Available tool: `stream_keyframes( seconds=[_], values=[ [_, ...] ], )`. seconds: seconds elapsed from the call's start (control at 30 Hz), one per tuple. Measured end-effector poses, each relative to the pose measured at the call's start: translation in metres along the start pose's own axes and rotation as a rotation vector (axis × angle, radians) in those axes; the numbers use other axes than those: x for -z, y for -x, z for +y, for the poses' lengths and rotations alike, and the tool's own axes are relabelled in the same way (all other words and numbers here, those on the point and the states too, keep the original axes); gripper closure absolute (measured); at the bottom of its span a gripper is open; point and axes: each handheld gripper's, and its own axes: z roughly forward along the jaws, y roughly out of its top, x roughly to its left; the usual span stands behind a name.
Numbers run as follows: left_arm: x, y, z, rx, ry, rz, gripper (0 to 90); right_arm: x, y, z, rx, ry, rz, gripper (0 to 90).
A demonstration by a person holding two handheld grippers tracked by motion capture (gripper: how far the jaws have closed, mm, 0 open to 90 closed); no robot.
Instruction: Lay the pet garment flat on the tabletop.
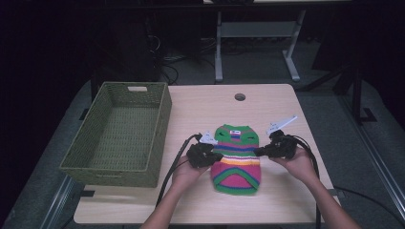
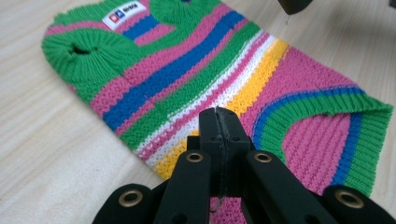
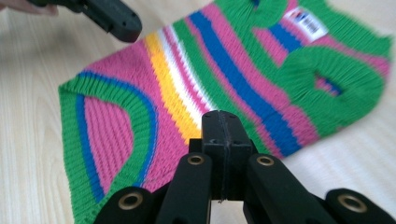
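Both grippers, left gripper [image 1: 213, 156] and right gripper [image 1: 260, 151], have jaws pressed together at the striped sweater's [image 1: 237, 157] side edges; likely folding next, so lift both sides evenly

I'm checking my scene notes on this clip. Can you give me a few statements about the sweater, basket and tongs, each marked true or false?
1. The striped sweater lies flat on the table. True.
2. The sweater sits inside the green basket. False: the basket holds nothing; the sweater lies to its right.
3. The left tongs have their jaws closed together. True.
4. The right tongs gape wide open. False: their jaws are shut.
5. The sweater carries a white label. True.
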Motion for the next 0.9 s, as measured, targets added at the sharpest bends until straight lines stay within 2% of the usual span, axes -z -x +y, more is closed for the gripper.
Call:
stream_keyframes(
  seconds=[0.2,0.27,0.3,0.4,0.53,0.57,0.7,0.77,0.8,0.9],
  values=[
    [-0.013,-0.001,-0.006,0.003,-0.076,-0.01,89.8,-0.017,0.003,-0.007,-0.016,-0.065,-0.007,89.6],
    [-0.013,-0.002,-0.007,-0.003,-0.085,-0.01,89.8,-0.019,0.004,-0.007,-0.02,-0.068,-0.006,89.6],
    [-0.015,-0.002,-0.007,0.01,-0.079,-0.008,89.8,-0.023,0.006,-0.008,-0.017,-0.077,-0.016,89.5],
    [-0.015,-0.003,-0.007,0.01,-0.086,0.002,89.8,-0.031,0.01,-0.008,-0.018,-0.095,-0.024,89.4],
    [-0.016,-0.004,-0.007,0.012,-0.083,0.005,89.7,-0.032,0.014,-0.007,-0.041,-0.071,-0.026,89.0],
    [-0.017,-0.004,-0.006,0.0,-0.088,0.006,89.7,-0.033,0.015,-0.007,-0.047,-0.067,-0.031,89.0],
    [-0.018,-0.003,-0.006,0.015,-0.076,0.011,89.6,-0.033,0.019,-0.006,-0.062,-0.055,-0.021,88.8],
    [-0.017,-0.003,-0.006,0.015,-0.074,0.014,86.6,-0.034,0.02,-0.007,-0.07,-0.05,-0.017,87.0],
    [-0.016,-0.004,-0.006,0.005,-0.08,0.025,83.9,-0.032,0.02,-0.007,-0.084,-0.036,-0.003,80.2],
    [-0.014,-0.005,-0.005,0.01,-0.074,0.029,76.6,-0.028,0.019,-0.008,-0.1,-0.01,0.003,69.2]
  ],
)
